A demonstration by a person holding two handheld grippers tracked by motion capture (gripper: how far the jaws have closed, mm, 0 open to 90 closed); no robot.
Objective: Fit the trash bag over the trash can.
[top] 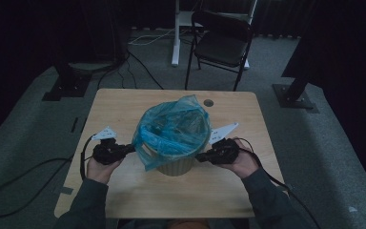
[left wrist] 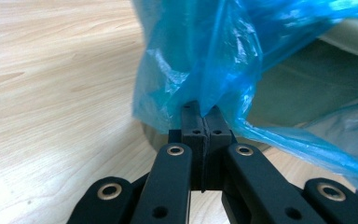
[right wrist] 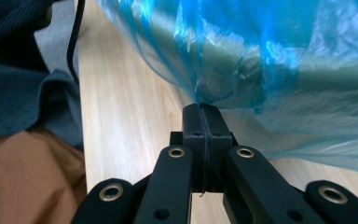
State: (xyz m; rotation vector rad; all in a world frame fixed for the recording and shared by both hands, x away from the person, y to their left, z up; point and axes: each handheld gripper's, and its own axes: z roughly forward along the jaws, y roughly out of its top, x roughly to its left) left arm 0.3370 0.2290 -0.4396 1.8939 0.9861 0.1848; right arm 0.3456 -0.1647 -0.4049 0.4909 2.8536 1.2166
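We see a beige waste bin (top: 175,164) standing near the middle of a wooden table (top: 124,102), lined with a blue plastic bag (top: 171,129) whose rim stands loose above the bin's mouth. The left gripper (top: 132,148) has its jaws clenched on a fold of the bag's edge; in the left gripper view the film rises straight from between the tips (left wrist: 204,115) and drapes off to the right of the jaws, with bare tabletop to their left. The right gripper (top: 198,157) is likewise clamped on the bag's opposite edge (right wrist: 200,103), the film spreading up and to the right of the jaws, the bin wall just behind it. Left of those jaws the table's near edge runs close by, with a sleeve beyond it. Around the bin the tabletop lies open on every side; a small round hole (top: 208,102) sits far beyond both jaws. We can read no writing or labels on the bag or bin.
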